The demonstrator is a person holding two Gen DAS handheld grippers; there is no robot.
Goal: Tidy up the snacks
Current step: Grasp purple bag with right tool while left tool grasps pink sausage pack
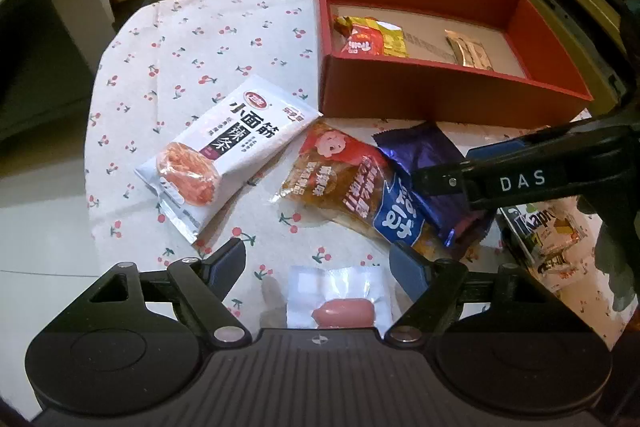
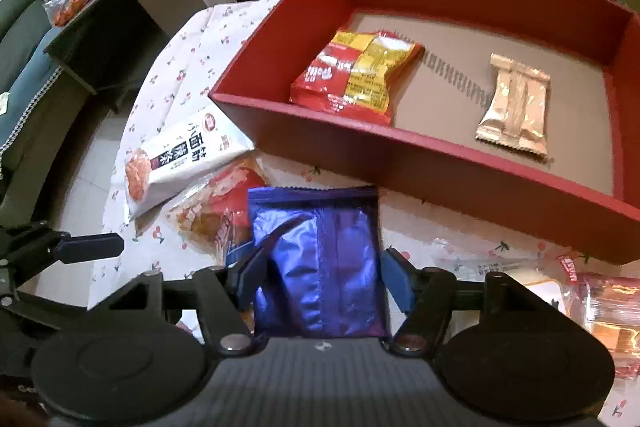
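Step in hand, I judge: right gripper [image 2: 316,279] grabbing purple pack [image 2: 320,259] off the table, just in front of red box [image 2: 400,155]. Jaws clamped on pack's 2 sides. Next: lift over near wall & drop inside. Left gripper [image 1: 320,263] spread wide, holds nothing, above sausage pack [image 1: 340,303].

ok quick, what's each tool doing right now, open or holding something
Left tool: open, holding nothing, poised over the small sausage pack.
Right tool: closed on the purple packet.
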